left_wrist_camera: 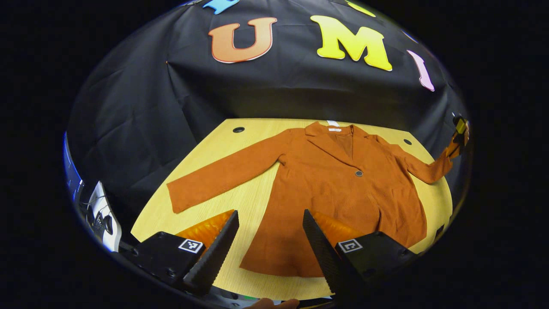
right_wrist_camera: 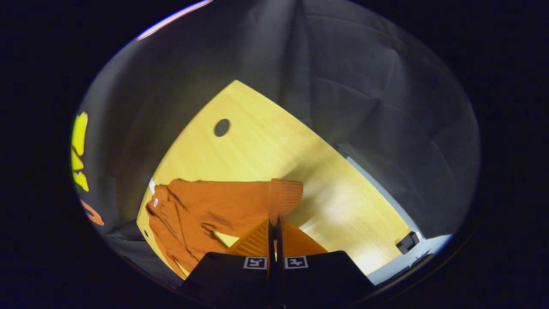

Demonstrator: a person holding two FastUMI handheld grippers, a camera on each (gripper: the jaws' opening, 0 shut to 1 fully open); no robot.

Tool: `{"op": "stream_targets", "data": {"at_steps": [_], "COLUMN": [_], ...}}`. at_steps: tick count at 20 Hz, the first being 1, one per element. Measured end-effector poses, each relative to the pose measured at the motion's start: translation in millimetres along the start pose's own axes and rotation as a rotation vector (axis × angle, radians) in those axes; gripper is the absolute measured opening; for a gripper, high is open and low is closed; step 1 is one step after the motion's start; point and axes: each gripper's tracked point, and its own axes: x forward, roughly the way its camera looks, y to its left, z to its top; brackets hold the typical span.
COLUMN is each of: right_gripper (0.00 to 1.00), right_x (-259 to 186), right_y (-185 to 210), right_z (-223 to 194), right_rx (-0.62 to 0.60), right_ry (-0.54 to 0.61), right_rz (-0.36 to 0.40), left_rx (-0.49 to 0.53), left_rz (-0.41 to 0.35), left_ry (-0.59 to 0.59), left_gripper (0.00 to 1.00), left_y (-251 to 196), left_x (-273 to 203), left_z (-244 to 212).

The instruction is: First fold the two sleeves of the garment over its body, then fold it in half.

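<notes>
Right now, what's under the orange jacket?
The yellow wooden table lies under the jacket. Whatever the jacket covers can't be seen. One sleeve cuff is lifted off it, pinched by the right gripper.

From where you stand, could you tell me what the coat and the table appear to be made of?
The coat looks like a soft woven or knitted cloth, matte rust-orange with a fine ribbed texture, plainest at the cuff pinched in the right claw; the exact fibre can't be told. The table looks like pale wood or wood-look laminate, smooth, with fine straight grain and a slight sheen.

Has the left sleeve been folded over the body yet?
No. In the left gripper view the left sleeve lies stretched out flat on the table, away from the body.
</notes>
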Motion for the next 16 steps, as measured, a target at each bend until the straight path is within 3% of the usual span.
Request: {"op": "stream_targets", "data": {"at_steps": [6,11,16], "right_gripper": [0.00,0.00,0.00], "right_x": [-33,-19,6], "right_y": [138,284,375], "right_z": [-31,-121,-207], "right_rx": [-0.169,-0.417,-0.564], "right_ry": [-0.038,0.003,0.082], "right_rz": [0.071,0.135,0.149], "left_rx": [-0.078,-0.133,-0.202], "left_rz": [-0.010,0.039,0.075], "left_ry": [0.007,0.023,0.061], "left_gripper": [0.98,0.98,0.98], "left_y": [40,95,135], "left_x": [16,30,35], "left_z": [-8,-23,-51]}}
